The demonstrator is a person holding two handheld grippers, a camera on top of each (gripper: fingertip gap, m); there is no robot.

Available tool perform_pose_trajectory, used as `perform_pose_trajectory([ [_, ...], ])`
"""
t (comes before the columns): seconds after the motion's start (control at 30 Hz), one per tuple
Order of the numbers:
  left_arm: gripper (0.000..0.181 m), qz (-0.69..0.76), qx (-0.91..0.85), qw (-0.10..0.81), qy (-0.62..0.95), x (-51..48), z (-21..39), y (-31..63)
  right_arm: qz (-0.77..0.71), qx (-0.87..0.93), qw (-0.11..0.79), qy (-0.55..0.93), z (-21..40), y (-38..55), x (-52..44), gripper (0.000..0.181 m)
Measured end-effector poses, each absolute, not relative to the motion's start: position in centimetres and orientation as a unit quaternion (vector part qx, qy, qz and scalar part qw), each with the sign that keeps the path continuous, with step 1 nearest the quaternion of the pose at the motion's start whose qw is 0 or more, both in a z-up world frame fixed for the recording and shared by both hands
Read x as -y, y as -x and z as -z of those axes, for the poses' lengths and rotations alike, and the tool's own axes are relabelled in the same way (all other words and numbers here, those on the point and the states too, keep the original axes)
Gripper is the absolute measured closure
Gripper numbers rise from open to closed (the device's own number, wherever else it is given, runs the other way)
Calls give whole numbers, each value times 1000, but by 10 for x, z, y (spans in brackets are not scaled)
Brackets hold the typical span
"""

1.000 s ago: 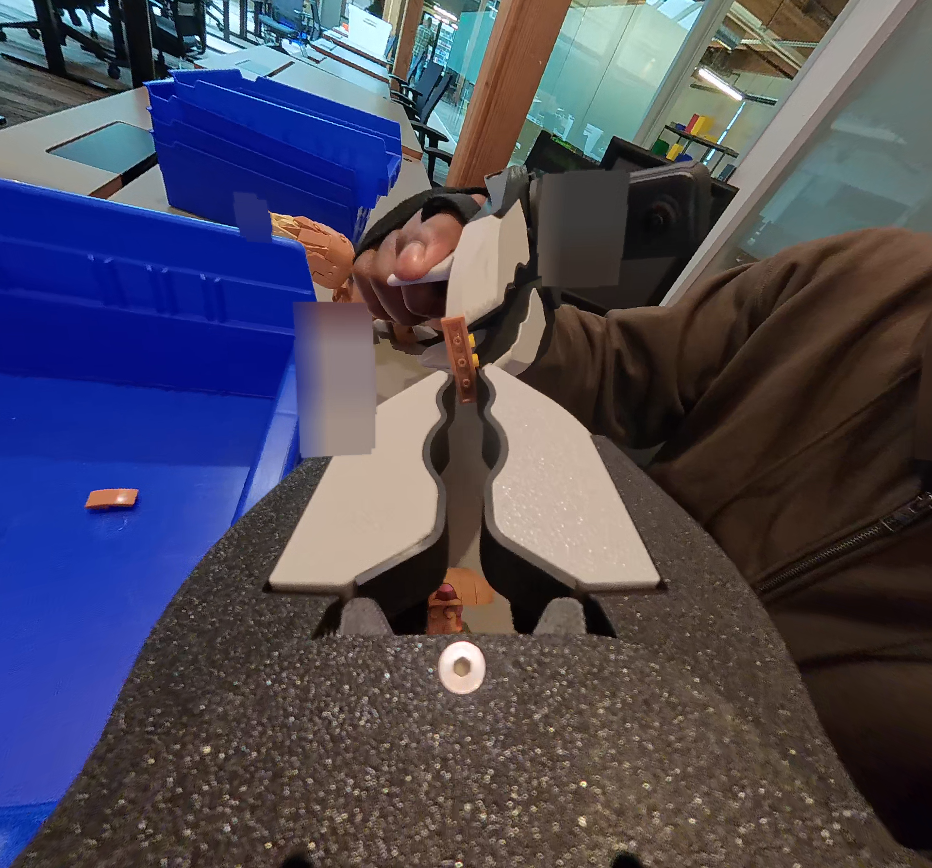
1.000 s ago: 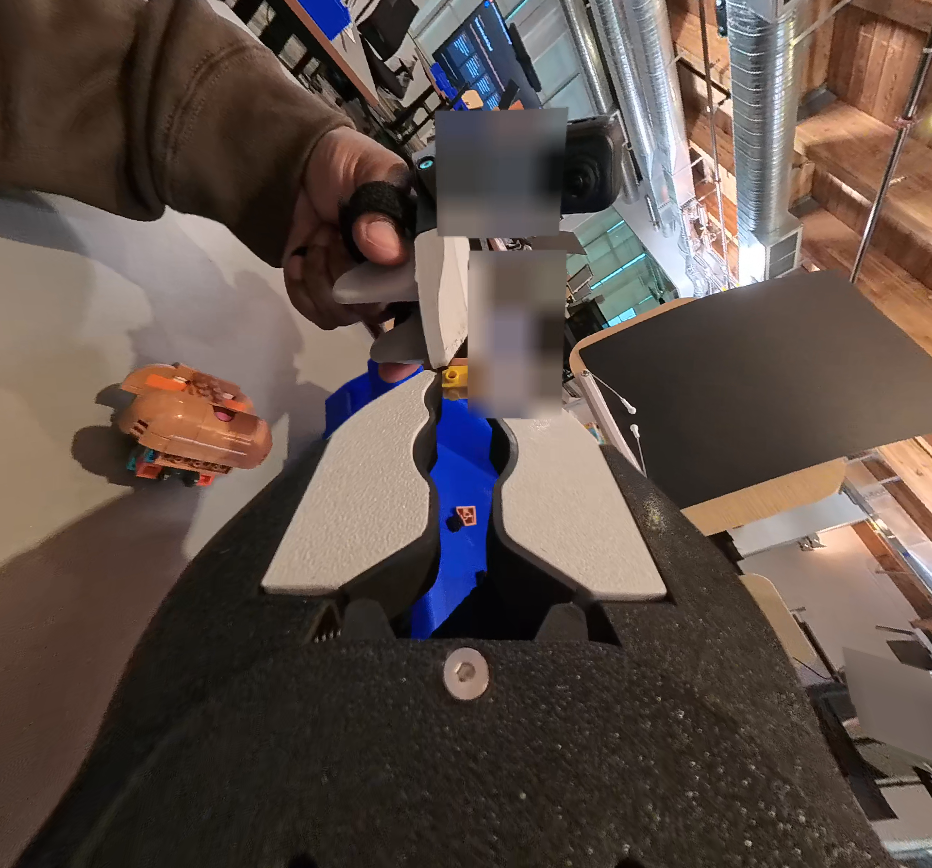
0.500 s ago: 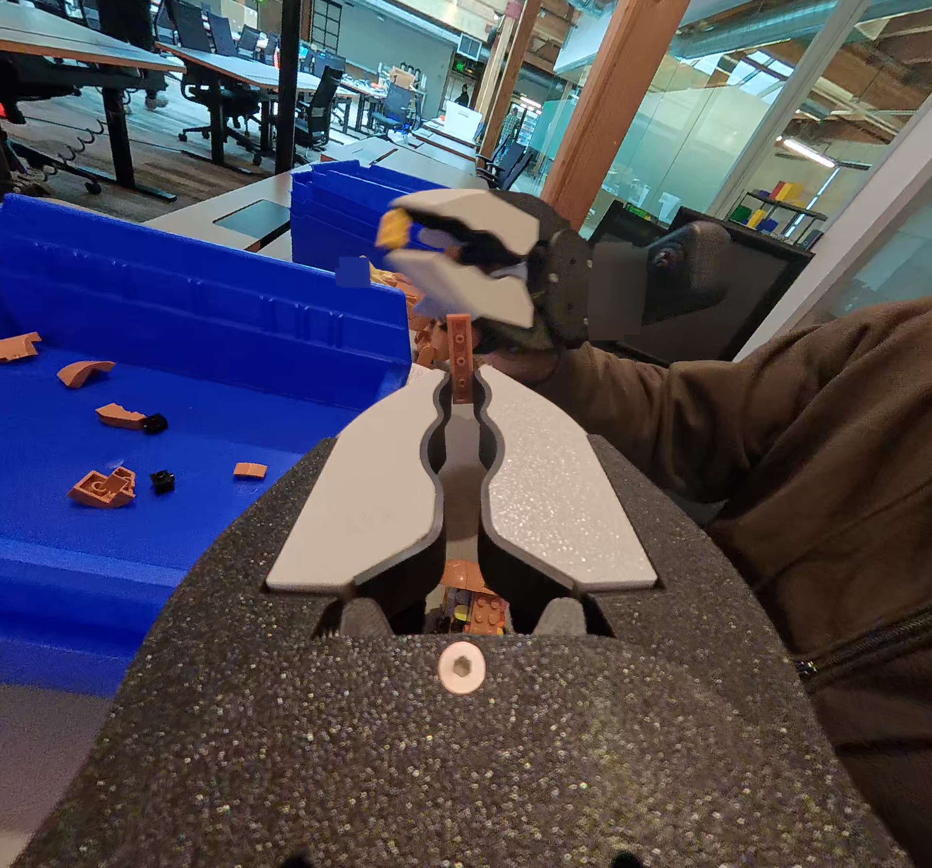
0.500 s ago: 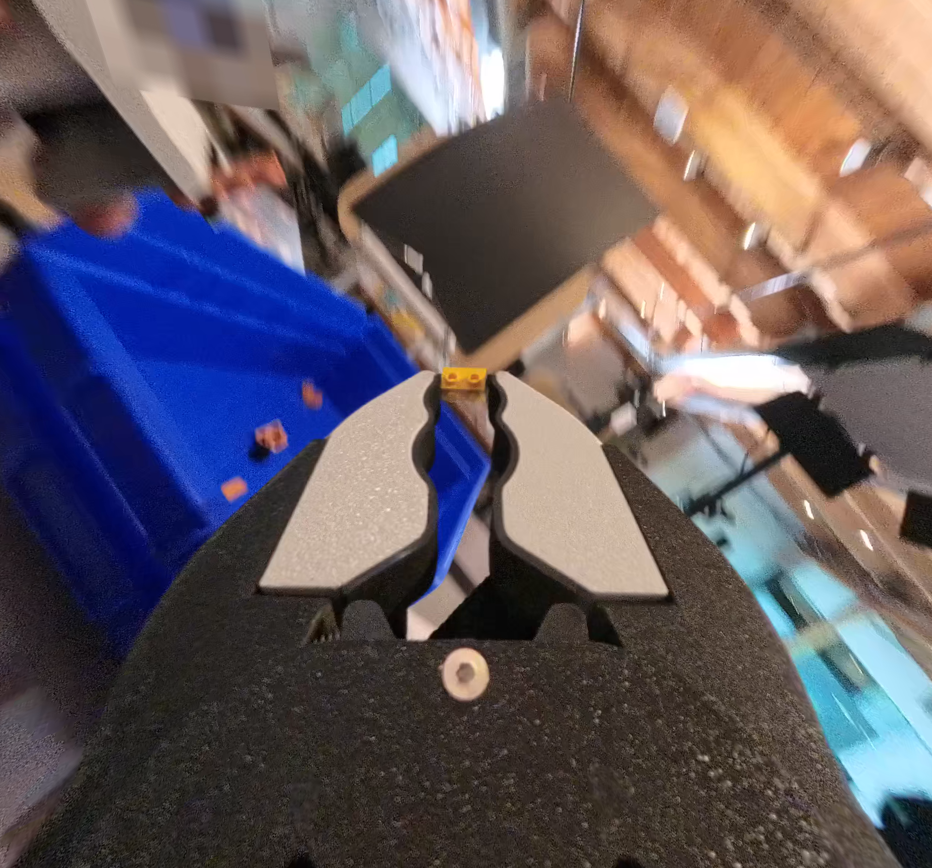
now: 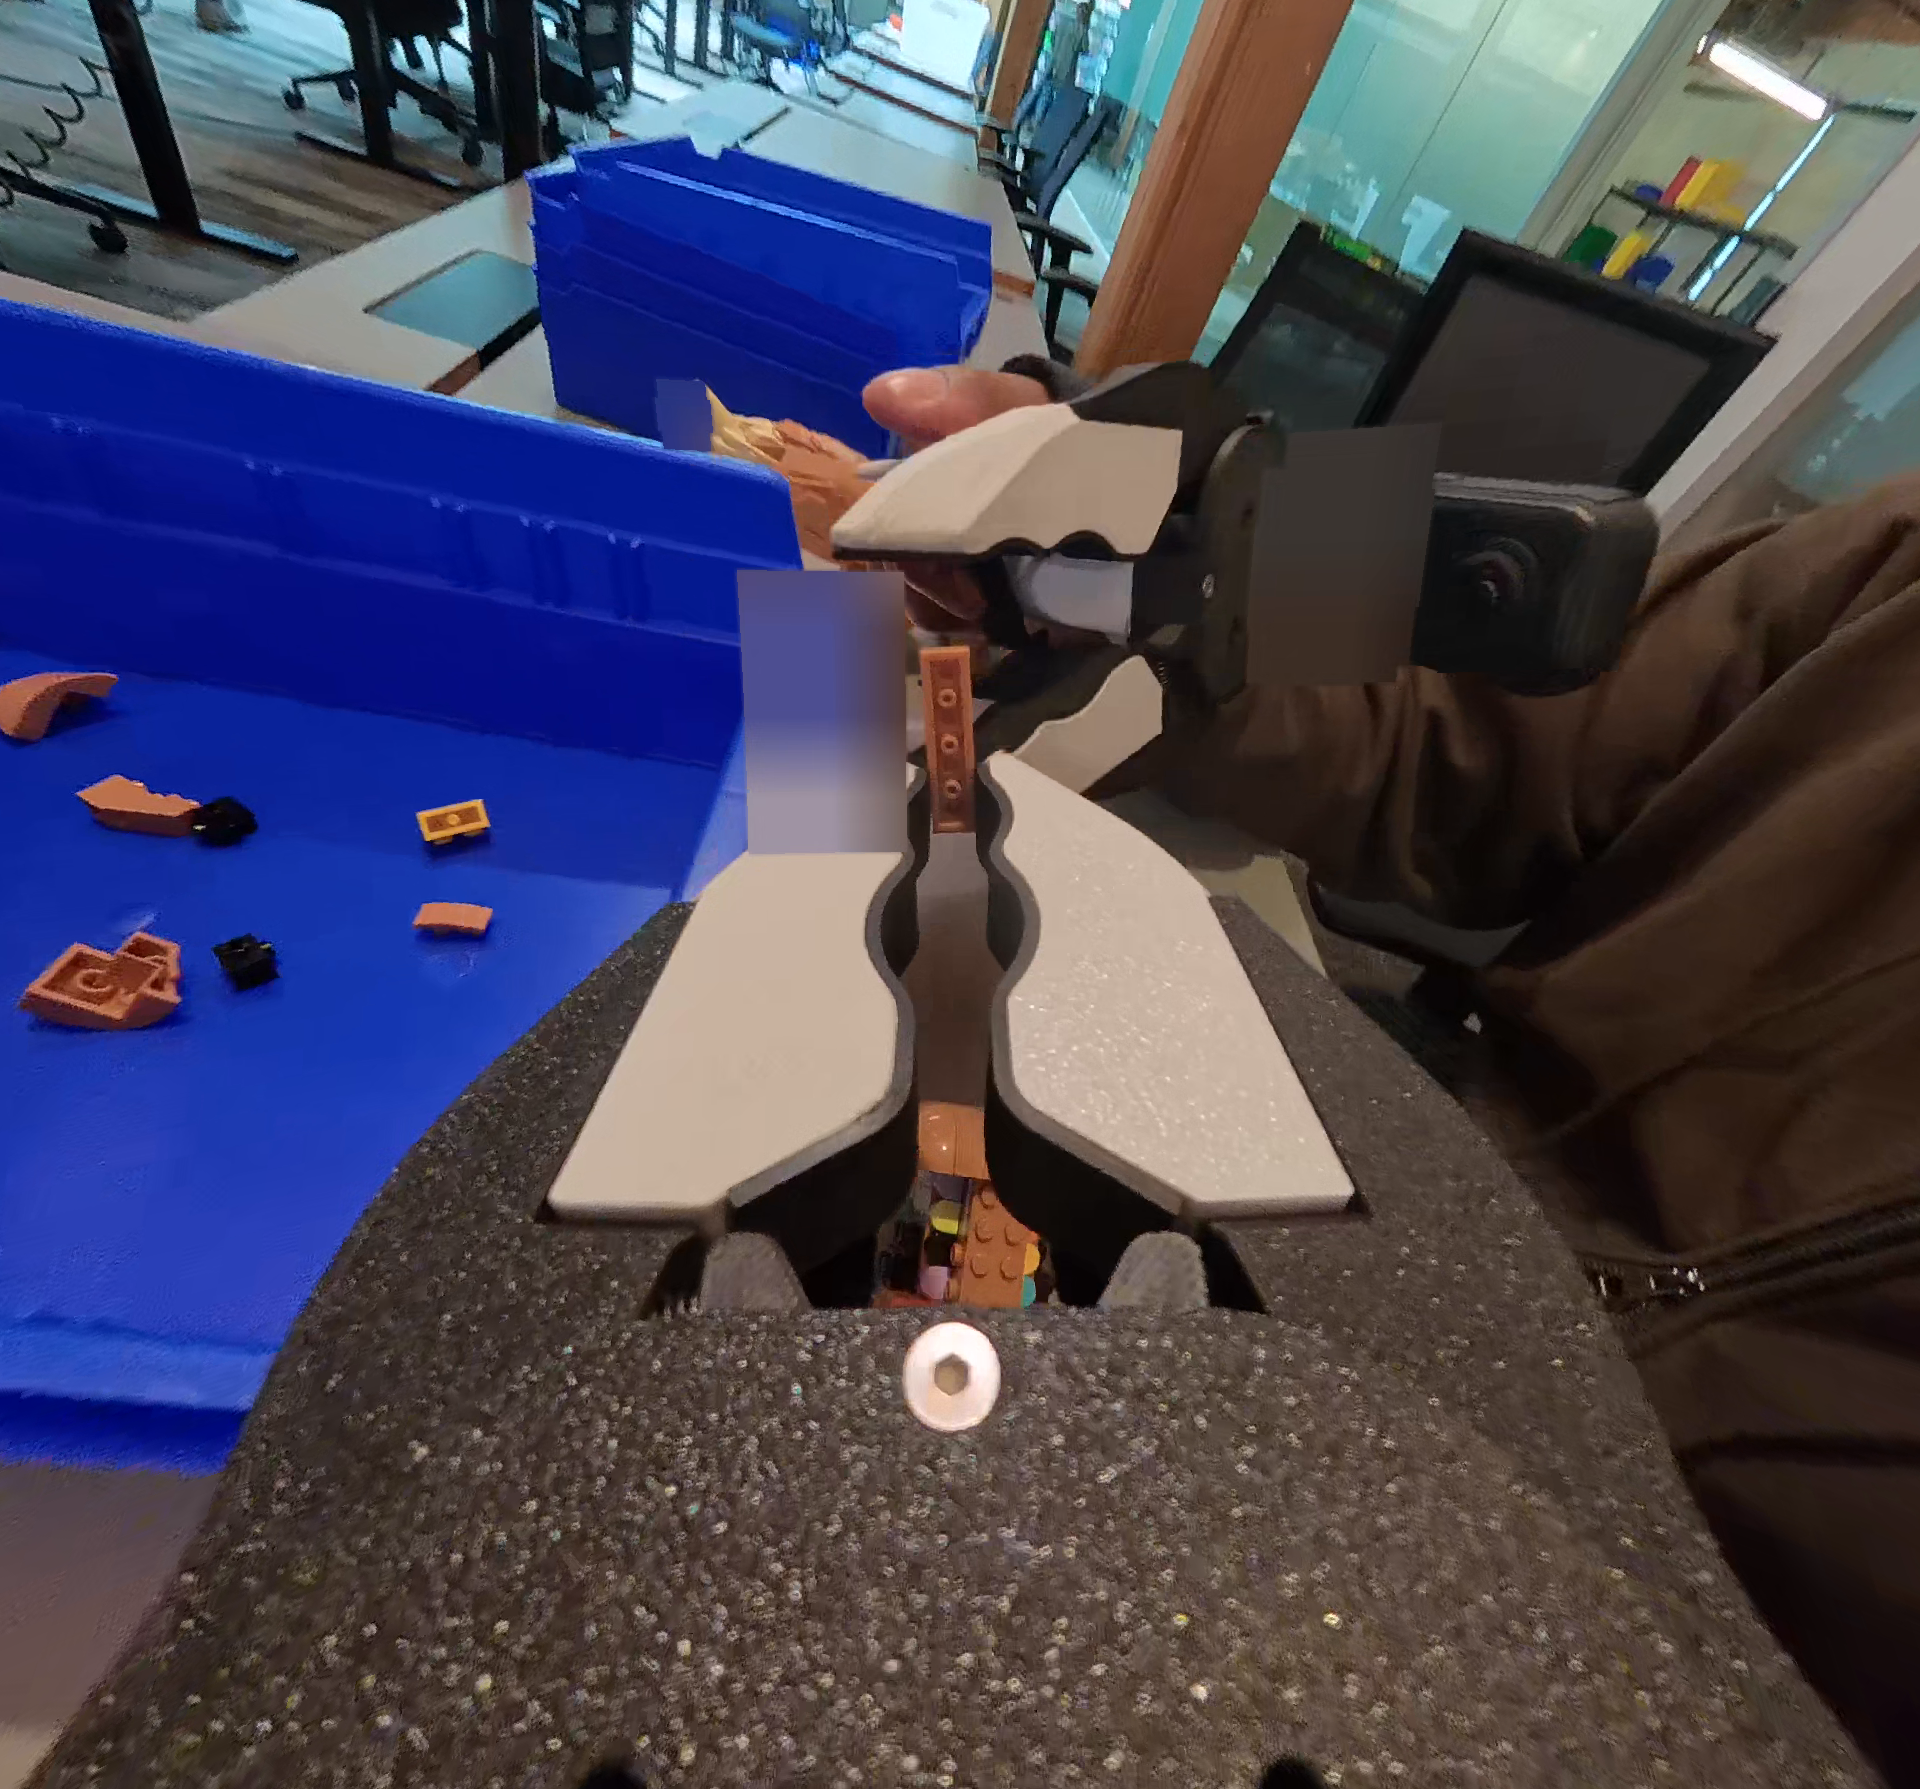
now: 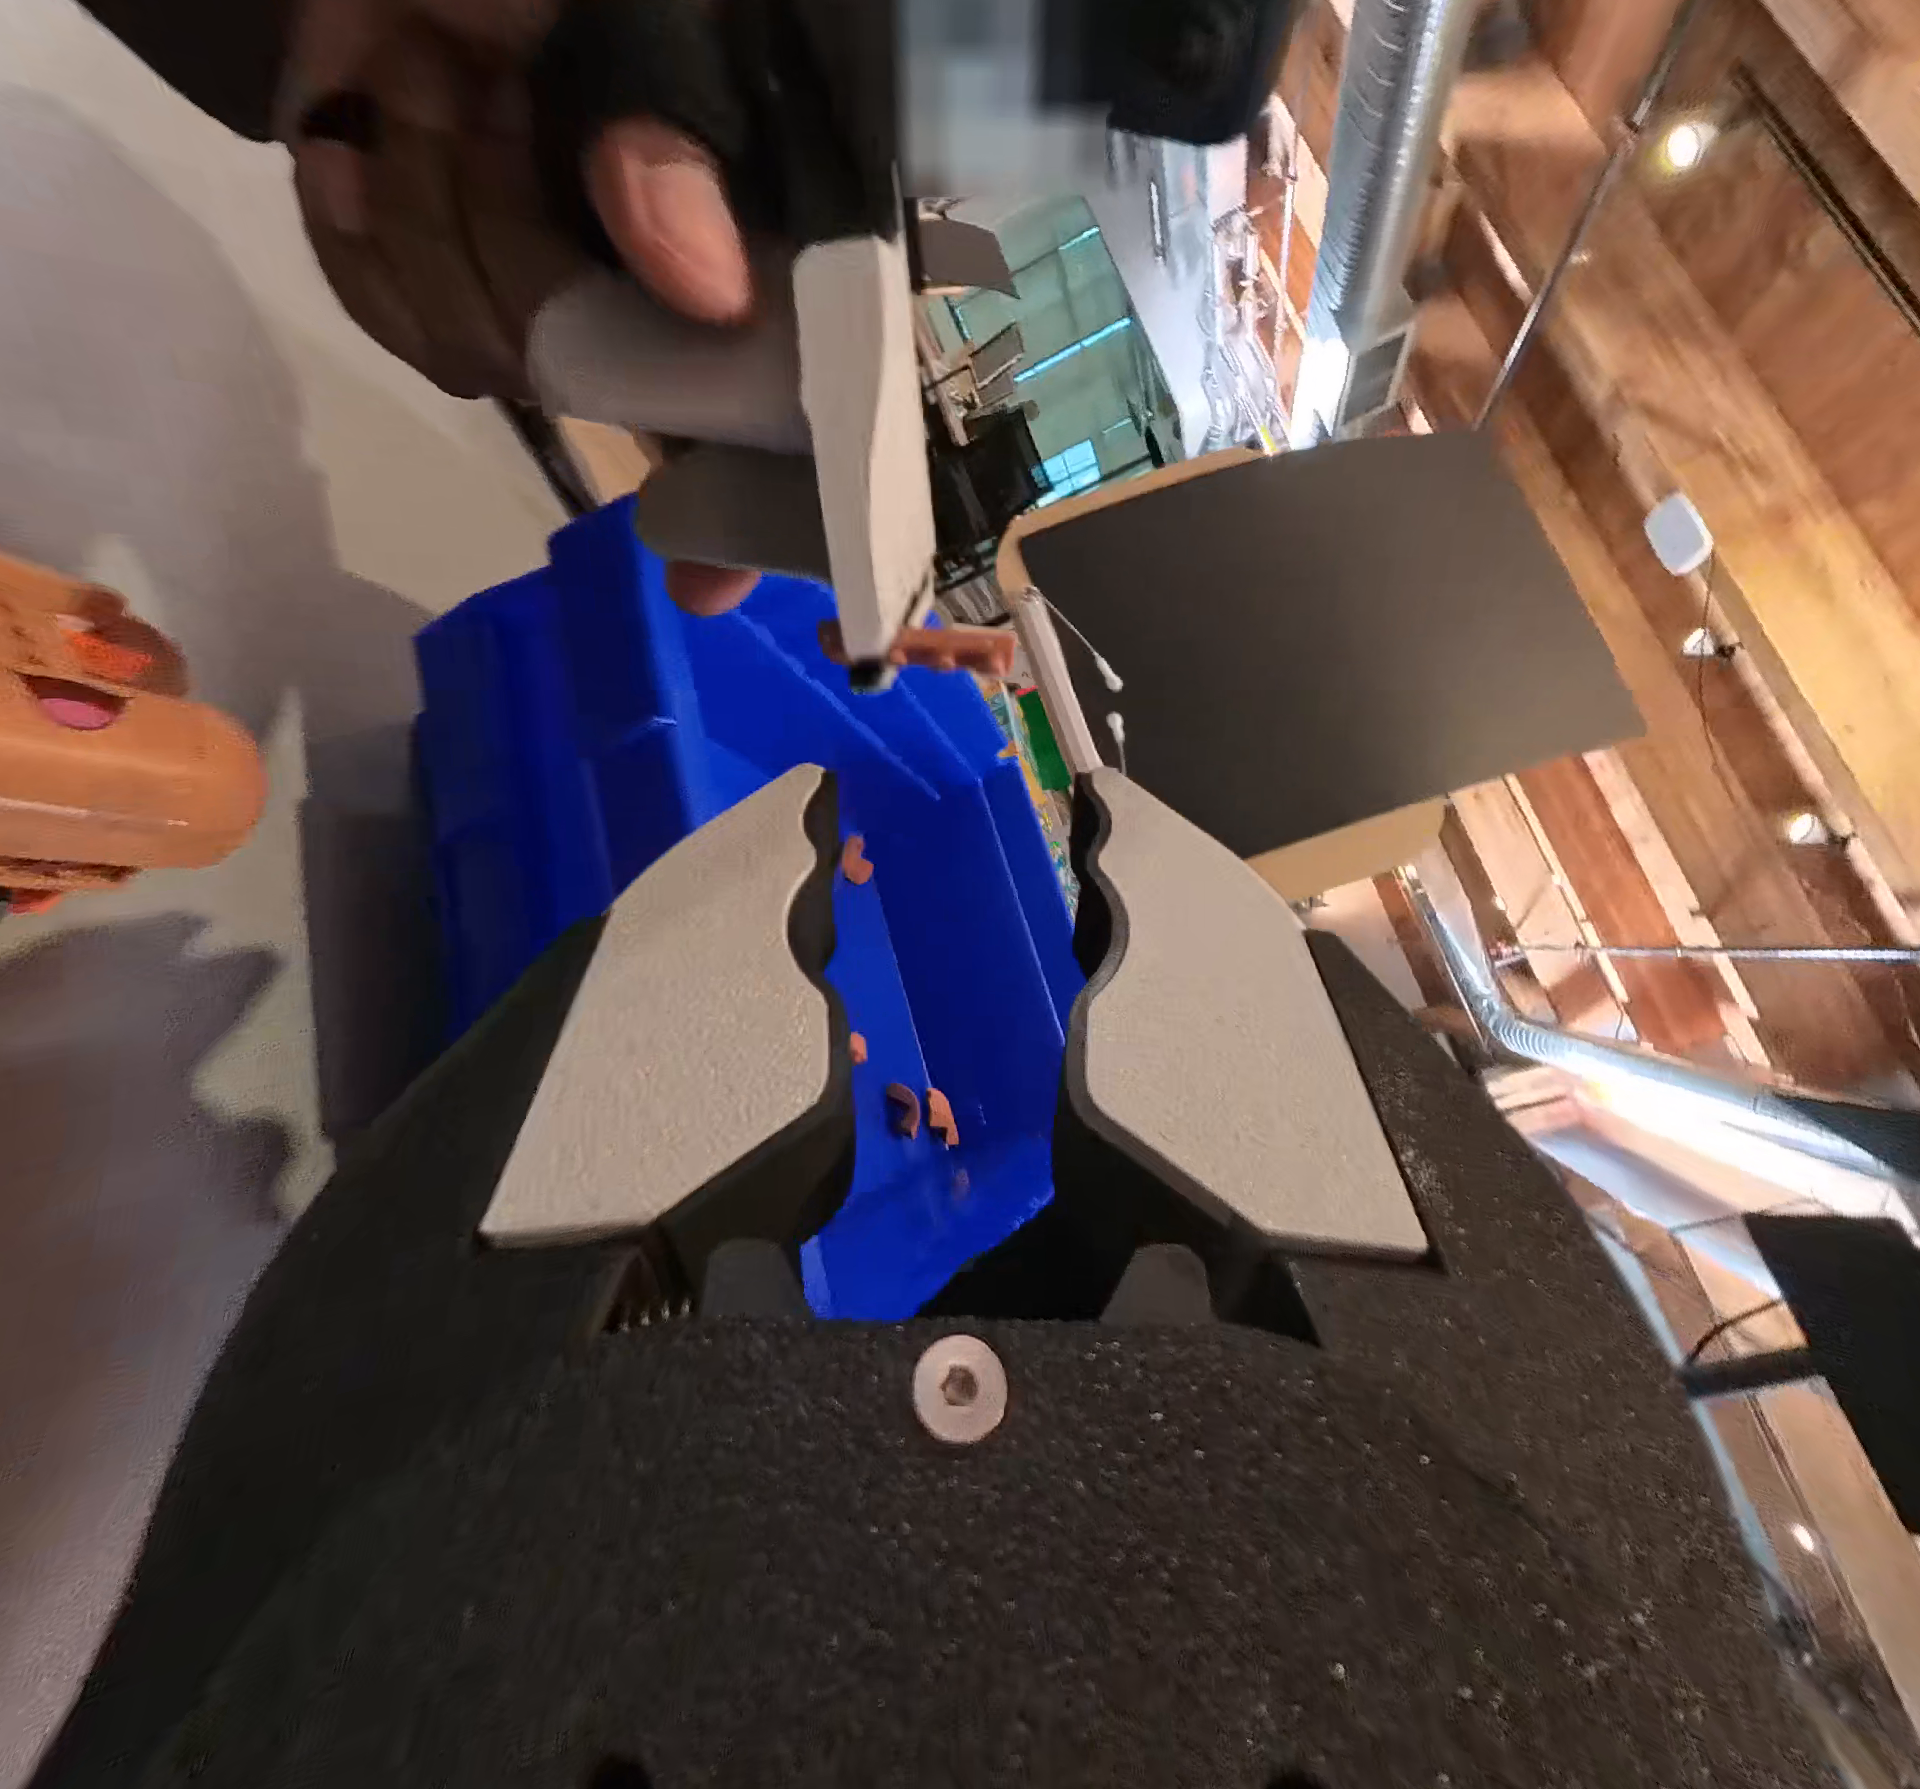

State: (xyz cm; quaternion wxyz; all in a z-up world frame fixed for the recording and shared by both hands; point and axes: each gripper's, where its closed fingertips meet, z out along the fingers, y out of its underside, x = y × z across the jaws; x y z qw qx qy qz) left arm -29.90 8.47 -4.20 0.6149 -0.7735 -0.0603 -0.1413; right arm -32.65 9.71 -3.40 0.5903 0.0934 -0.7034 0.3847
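My left gripper (image 5: pixel 951 794) is shut on a thin brown studded plate (image 5: pixel 948 731), which stands up from its tips. It also shows in the right wrist view (image 6: pixel 873 664), with the plate (image 6: pixel 961 646) sticking out sideways. My right gripper (image 6: pixel 956 783) is open and empty, just in front of the left one and above the blue bin (image 6: pixel 623 752). Its upper finger (image 5: pixel 1018 492) sits over the plate's top end. A small yellow plate (image 5: pixel 453 821) lies on the floor of the bin (image 5: pixel 364 534).
Several brown and black loose pieces (image 5: pixel 104 986) lie in the bin. A brown brick model (image 6: pixel 104 763) sits on the grey table beside it. More bricks (image 5: pixel 977 1220) show under my left gripper. Stacked blue bins (image 5: pixel 758 274) stand behind. A brown sleeve (image 5: pixel 1558 804) is on the right. Less than 4 cm separates the two grippers' tips.
My right gripper held the small yellow plate half a second ago; it is now open and the yellow plate lies in the bin. It swung back close to the left gripper.
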Motion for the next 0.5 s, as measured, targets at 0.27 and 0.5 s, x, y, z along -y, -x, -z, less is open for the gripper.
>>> perform_pose_trajectory([
  [0.27,173,122,35,555,822,-91,65,288,-371,713,571,-164,50,311,-84,145],
  [0.5,173,97,37,532,840,-90,72,291,-330,718,582,-190,60,311,-82,152],
])
